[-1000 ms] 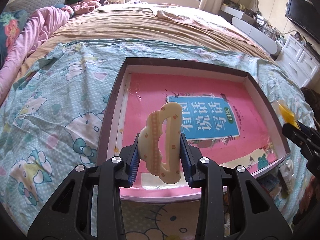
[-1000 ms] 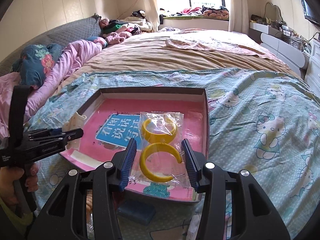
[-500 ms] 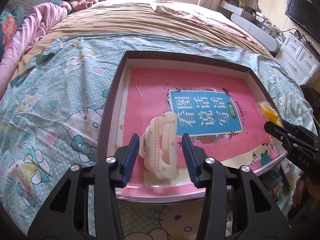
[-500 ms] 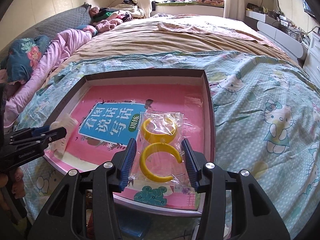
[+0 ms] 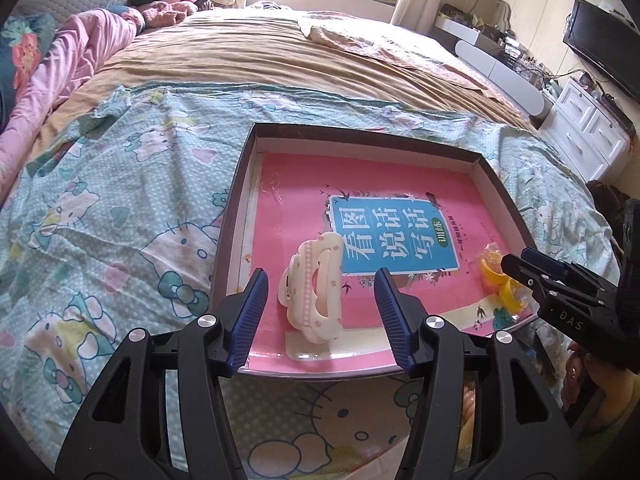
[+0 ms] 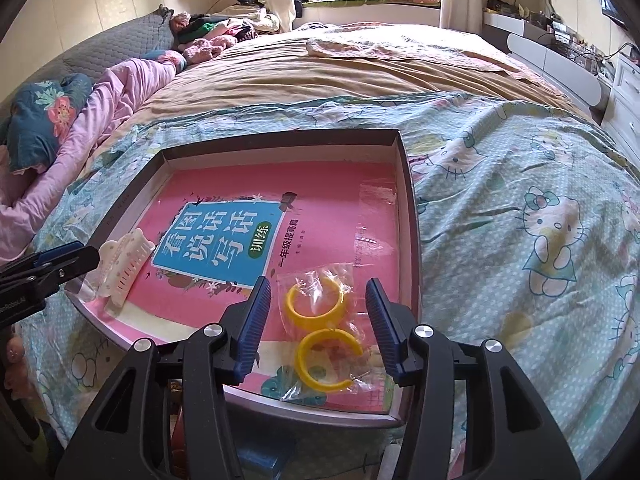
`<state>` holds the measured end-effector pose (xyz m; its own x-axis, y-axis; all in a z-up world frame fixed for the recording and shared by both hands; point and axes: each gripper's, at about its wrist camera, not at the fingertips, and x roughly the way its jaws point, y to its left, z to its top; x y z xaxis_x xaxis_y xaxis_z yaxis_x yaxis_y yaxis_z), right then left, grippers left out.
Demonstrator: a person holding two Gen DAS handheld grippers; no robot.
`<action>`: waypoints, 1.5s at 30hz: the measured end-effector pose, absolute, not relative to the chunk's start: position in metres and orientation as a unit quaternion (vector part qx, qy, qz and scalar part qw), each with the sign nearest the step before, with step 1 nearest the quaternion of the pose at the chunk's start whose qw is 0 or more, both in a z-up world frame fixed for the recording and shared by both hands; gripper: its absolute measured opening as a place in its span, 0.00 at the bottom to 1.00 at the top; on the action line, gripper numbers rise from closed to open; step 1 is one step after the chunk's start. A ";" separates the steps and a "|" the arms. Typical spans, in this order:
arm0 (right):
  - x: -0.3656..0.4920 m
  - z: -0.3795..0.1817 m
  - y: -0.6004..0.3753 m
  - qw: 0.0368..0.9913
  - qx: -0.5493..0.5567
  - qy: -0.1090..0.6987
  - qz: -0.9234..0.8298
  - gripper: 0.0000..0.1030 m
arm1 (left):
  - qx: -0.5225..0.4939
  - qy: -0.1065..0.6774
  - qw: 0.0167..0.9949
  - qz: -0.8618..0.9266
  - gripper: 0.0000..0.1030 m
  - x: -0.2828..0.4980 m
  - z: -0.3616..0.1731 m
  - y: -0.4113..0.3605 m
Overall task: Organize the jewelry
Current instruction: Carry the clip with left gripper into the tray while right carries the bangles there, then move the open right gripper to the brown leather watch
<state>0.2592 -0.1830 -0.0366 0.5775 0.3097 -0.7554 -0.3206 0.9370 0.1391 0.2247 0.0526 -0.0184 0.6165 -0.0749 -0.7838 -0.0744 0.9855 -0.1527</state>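
The cream hair clip (image 5: 314, 286) now lies in the tray (image 5: 232, 216) on the bed, the left gripper (image 5: 318, 318) having just opened off it. The bagged yellow earrings (image 6: 322, 334) lie there too, between the right gripper (image 6: 318, 326) fingers, parted clear. Both pieces look placed.

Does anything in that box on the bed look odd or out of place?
A pink book lines the box, an unusual jewelry-tray base. The cream hair clip lies tilted on its side; the yellow earrings are in their plastic bag.

book (image 6: 224, 240): "看图说话写话", "训练", "一年级提高篇" | right gripper (image 5: 516, 268): "DAS"
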 end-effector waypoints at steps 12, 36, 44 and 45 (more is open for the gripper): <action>0.229 0.001 -0.208 0.902 0.024 0.386 0.192 0.61 | -0.087 0.416 0.905 -0.001 0.69 0.204 0.003 0.057; 0.164 0.045 -0.219 0.908 0.020 0.349 0.231 0.71 | -0.087 0.364 0.927 -0.003 0.91 0.151 0.045 0.052; 0.146 0.044 -0.212 0.901 0.013 0.354 0.250 0.71 | -0.089 0.363 0.928 -0.003 0.91 0.133 0.045 0.050; 0.145 0.043 -0.211 0.899 0.013 0.356 0.253 0.71 | -0.089 0.362 0.928 -0.003 0.91 0.131 0.045 0.050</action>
